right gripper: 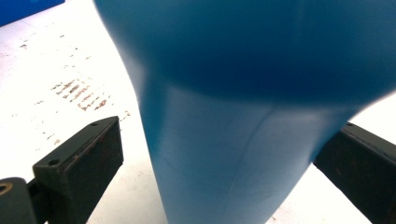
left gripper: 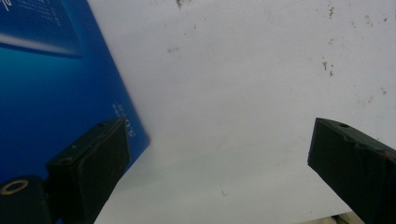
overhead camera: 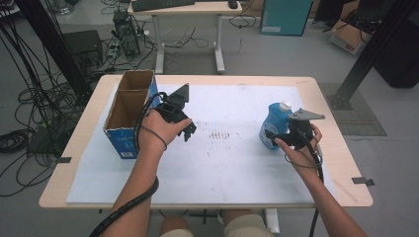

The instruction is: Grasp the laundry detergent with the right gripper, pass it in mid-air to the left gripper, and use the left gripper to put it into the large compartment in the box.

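Note:
A blue bottle [overhead camera: 272,124] with a white cap stands upright on the right part of the white sheet [overhead camera: 222,163]. My right gripper [overhead camera: 272,136] is at its near side, open, with one jaw on each side of the bottle's body [right gripper: 233,93]. In the right gripper view [right gripper: 229,140] a gap of sheet shows between the left jaw and the bottle; the right jaw sits at its edge. My left gripper [overhead camera: 187,131] hangs open over the sheet, just right of an open cardboard box [overhead camera: 129,106] with blue sides. Its view [left gripper: 217,140] shows the blue box wall [left gripper: 46,93] beside the left jaw.
A patch of brown marks [overhead camera: 220,134] stains the sheet's middle. The wooden table's edge [overhead camera: 346,163] runs close to the right of the bottle. Beyond the table stand a desk [overhead camera: 188,7] and a black post [overhead camera: 368,54]; cables [overhead camera: 29,108] lie on the floor at left.

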`<state>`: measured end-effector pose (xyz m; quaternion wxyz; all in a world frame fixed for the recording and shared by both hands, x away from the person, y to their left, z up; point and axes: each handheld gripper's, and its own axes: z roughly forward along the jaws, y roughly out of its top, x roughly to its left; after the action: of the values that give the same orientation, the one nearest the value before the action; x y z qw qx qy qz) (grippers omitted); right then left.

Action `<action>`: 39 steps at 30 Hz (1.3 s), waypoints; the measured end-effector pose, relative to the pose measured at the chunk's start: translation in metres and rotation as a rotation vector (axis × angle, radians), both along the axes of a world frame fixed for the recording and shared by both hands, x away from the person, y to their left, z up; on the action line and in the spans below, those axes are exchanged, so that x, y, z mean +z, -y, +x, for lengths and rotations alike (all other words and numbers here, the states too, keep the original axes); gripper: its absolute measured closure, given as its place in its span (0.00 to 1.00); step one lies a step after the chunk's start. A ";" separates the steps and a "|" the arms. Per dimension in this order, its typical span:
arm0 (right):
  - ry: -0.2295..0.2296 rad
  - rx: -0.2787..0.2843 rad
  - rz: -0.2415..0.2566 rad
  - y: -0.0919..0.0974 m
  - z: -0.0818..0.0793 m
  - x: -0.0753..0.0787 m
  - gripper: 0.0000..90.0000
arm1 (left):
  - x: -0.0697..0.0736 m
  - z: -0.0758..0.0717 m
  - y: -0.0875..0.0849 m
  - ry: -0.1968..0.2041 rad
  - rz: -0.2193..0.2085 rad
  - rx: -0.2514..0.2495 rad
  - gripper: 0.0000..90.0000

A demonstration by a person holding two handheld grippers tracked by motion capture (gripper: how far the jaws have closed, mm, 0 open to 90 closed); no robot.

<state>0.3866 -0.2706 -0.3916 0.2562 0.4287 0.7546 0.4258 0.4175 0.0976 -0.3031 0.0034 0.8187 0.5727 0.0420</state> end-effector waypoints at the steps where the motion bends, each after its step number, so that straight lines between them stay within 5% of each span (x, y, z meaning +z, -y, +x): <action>1: 0.001 -0.003 0.004 0.000 0.000 0.000 0.02 | 0.000 0.000 0.000 -0.001 -0.001 0.000 0.07; 39: 0.041 0.002 0.013 -0.006 -0.003 0.000 0.02 | 0.004 -0.002 -0.003 0.010 -0.007 0.000 0.07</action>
<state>0.3835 -0.2649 -0.3920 0.2685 0.4206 0.7468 0.4397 0.4152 0.1010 -0.2988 0.0091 0.8186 0.5726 0.0439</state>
